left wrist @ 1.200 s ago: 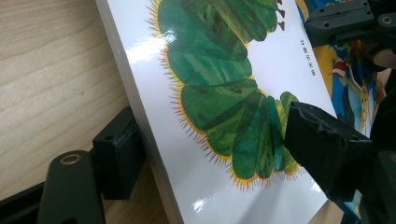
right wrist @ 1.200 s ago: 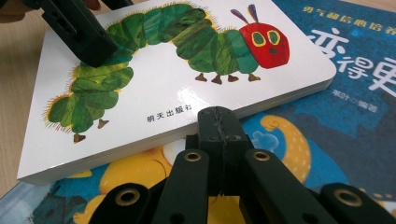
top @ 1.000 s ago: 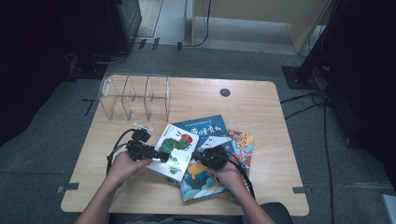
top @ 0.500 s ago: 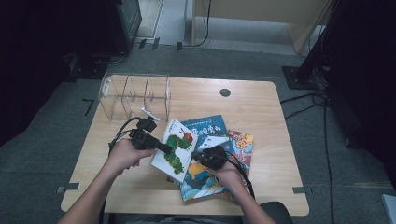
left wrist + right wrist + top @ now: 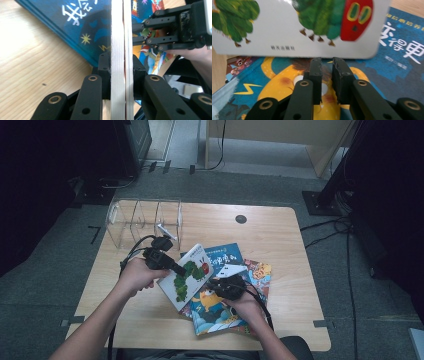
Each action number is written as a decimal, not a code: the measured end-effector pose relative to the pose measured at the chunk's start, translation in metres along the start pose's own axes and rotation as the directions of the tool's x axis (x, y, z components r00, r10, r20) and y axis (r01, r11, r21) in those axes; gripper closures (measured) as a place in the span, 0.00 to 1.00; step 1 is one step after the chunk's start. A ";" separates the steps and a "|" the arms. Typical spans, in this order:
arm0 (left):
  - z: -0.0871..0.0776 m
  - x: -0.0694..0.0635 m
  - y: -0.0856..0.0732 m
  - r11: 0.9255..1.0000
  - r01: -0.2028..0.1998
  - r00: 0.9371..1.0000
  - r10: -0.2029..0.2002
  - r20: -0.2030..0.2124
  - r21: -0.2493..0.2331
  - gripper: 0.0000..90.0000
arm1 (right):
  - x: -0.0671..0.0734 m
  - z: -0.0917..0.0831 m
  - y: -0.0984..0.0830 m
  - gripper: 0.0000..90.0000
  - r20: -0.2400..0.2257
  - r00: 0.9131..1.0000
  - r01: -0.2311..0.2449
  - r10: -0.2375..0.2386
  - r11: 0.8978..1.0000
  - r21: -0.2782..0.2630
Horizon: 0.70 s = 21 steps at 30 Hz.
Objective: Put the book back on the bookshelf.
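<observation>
Caterpillar book edge-on betw. left hand-held gripper pads, clamped.

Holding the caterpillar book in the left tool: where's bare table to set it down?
Bare wood runs along the table's right side, from the dark round hole to the front edge, and left of the book pile near the front-left corner. The middle is crowded: the pile, both tools, and the clear rack at back left.

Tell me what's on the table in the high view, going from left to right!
Clear rack → left gripper → caterpillar book → right gripper → colourful book with cartoon figures.
</observation>
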<state>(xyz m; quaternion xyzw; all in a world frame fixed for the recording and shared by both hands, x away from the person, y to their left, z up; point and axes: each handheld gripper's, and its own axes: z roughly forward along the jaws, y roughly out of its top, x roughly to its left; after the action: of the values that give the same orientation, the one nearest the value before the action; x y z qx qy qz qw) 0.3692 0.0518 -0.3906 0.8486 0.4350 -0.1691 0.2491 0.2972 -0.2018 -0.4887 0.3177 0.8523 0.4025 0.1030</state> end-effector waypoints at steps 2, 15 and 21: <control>-0.011 0.000 -0.003 1.000 -0.006 1.000 0.006 -0.021 -0.023 0.86 | -0.002 -0.001 -0.001 0.80 0.013 1.000 0.005 -0.005 1.000 0.003; -0.044 0.016 -0.024 0.995 0.026 0.983 -0.043 -0.181 -0.094 0.86 | -0.010 -0.003 -0.006 0.62 0.063 0.998 0.018 -0.016 1.000 -0.020; -0.049 0.029 -0.025 0.988 0.096 0.968 -0.121 -0.222 -0.117 0.86 | -0.013 -0.001 -0.005 0.57 0.082 0.997 0.003 -0.001 1.000 -0.024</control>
<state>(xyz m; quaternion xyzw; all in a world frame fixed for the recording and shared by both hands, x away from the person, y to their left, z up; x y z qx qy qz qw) 0.3691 0.1114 -0.3718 0.8230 0.5149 -0.0607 0.2321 0.3046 -0.2126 -0.4929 0.3316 0.8429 0.3993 0.1419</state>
